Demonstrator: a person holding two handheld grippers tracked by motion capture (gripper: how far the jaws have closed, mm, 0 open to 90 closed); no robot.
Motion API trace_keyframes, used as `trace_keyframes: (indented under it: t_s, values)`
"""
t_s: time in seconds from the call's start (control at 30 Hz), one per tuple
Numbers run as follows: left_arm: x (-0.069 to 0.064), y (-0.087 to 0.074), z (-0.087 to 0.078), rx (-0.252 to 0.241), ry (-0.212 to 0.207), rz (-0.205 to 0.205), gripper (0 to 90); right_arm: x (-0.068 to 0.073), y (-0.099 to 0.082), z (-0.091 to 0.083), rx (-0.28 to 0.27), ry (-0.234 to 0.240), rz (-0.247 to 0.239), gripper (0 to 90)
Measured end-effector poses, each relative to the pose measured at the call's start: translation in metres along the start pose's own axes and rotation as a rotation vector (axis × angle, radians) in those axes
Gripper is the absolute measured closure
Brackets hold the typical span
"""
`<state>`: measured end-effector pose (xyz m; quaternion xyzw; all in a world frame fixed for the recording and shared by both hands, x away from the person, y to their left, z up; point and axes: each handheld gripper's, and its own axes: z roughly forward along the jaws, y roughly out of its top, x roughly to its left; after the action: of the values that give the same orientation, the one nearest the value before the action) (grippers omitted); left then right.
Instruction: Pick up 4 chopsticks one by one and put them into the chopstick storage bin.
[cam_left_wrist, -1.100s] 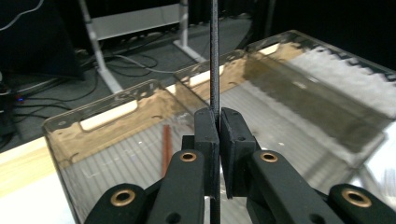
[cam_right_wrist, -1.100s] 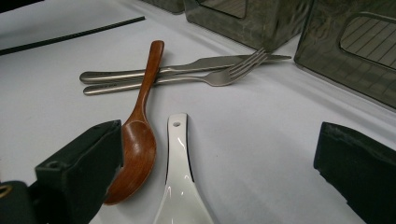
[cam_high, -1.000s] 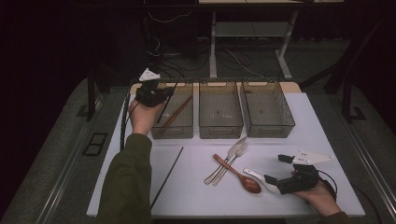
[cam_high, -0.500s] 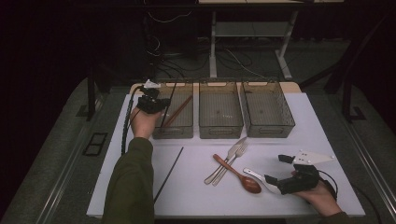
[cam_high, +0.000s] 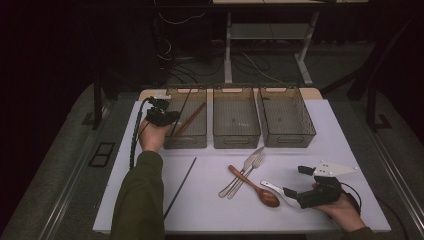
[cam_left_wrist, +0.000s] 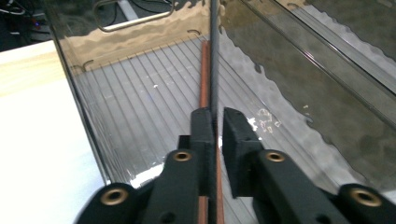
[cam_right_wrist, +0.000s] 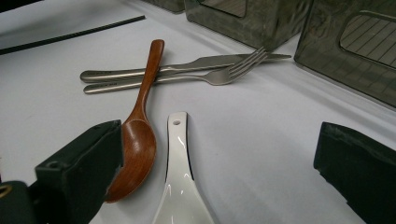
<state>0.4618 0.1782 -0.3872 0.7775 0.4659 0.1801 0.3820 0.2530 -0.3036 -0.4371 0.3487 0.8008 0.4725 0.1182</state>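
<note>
from above, my left gripper (cam_high: 161, 116) is hovering at the left smoky clear plastic bin (cam_high: 187, 142). its own view is showing what that hides: the jaws, just easing apart, are flanking a thin black chopstick (cam_left_wrist: 214, 56) with a small gap, above a reddish-brown wooden chopstick (cam_left_wrist: 203, 79) lying inside that bin.

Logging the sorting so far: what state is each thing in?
left gripper: fingers just opening, held chopstick between them
brown chopstick: lying in left bin
middle bin: empty
right bin: empty
right gripper: open around white spoon
wooden spoon: lying across knife and fork
loose chopstick: flat on table
</note>
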Motion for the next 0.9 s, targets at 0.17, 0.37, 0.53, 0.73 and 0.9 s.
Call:
trace_keyframes:
  t_s: [0.17, 0.37, 0.53, 0.73, 0.9]
  values:
    - [-0.002, 0.002, -0.002, -0.016, 0.0, 0.003, 75.0, 0.0, 0.0, 0.0, 0.0, 0.001, 0.0, 1.3]
    - [-0.005, 0.005, -0.011, -0.046, -0.016, 0.006, 67.1, 0.0, 0.0, 0.0, 0.0, 0.0, 0.0, 1.3]
    - [-0.008, 0.008, -0.023, -0.057, -0.041, -0.006, 58.1, 0.0, 0.0, 0.0, 0.001, 0.0, -0.001, 1.3]
    - [-0.017, 0.006, -0.042, -0.07, -0.07, 0.006, 48.6, 0.0, 0.0, 0.0, 0.0, -0.002, 0.001, 1.3]
    - [-0.029, -0.005, -0.055, -0.056, -0.096, 0.014, 41.9, 0.0, 0.0, 0.001, 0.001, -0.002, -0.002, 1.3]
